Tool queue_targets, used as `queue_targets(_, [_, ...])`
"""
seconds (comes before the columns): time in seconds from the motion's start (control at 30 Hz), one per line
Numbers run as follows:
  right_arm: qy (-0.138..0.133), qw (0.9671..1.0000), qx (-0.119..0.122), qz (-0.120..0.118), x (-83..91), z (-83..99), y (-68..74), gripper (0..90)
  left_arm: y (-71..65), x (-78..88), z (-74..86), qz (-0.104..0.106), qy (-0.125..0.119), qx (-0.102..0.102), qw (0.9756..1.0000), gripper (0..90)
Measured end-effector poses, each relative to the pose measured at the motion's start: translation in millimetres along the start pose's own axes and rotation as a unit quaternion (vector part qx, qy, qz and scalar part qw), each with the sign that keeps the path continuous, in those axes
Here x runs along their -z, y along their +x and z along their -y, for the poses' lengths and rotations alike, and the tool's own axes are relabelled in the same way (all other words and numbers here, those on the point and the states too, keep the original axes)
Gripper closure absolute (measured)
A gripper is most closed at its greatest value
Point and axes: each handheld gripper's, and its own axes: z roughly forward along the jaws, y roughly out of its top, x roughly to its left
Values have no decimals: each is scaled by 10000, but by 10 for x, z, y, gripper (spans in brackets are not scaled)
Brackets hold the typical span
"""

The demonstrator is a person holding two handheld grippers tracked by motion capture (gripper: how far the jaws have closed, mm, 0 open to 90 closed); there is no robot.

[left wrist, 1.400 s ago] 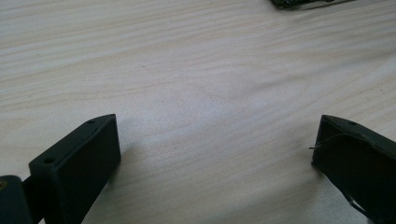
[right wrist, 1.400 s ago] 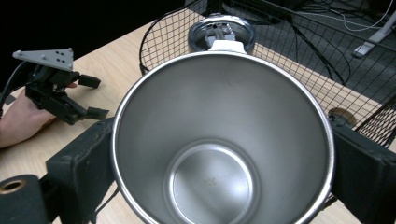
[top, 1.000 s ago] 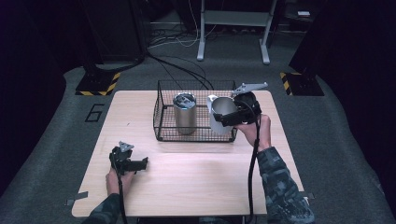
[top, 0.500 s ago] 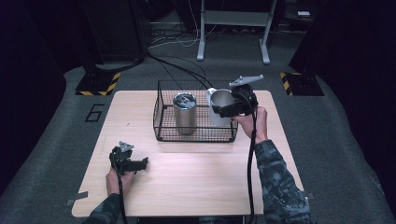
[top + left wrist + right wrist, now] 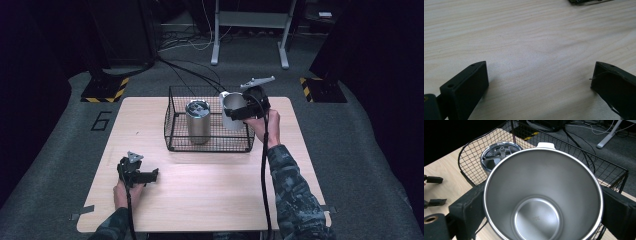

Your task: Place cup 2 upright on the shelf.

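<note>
right now i'm holding the open steel cup (image 5: 234, 111) pinched in my right gripper (image 5: 243, 111) above the wire basket (image 5: 172, 131); next i'm lowering it beside the lidded tumbler (image 5: 198, 122), left gripper (image 5: 142, 176) idling spread.

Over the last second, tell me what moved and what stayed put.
The right gripper, shut on the open cup, lifted it higher above the basket's right end and a little toward the far side. The lidded cup stayed in the basket, and the left gripper stayed open, low over the table.
</note>
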Motion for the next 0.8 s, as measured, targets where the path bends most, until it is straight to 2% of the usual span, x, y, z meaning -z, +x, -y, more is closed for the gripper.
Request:
queue_targets(0.13, [68, 10000, -37, 33, -77, -15, -33, 60, 1, 0, 0, 1, 0, -2, 10000, 7])
queue_targets(0.3, [68, 10000, -37, 33, -77, -15, -33, 60, -1, -1, 0, 5, -6, 9, 10000, 8])
queue_targets(0.33, [224, 9995, 151, 138, -230, -42, -82, 60, -1, -1, 0, 5, -6, 9, 10000, 8])
queue_targets(0.47, [246, 9995, 73, 167, -337, -66, -91, 60, -1, 0, 0, 3, 1, 0, 10000, 9])
queue_targets(0.53, [323, 9992, 132, 180, -387, -84, -105, 60, -1, -1, 0, 7, -8, 10, 10000, 9])
queue_targets(0.8, [504, 9985, 29, 229, -654, -101, -125, 59, 0, 1, 0, 7, 1, -4, 10000, 10])
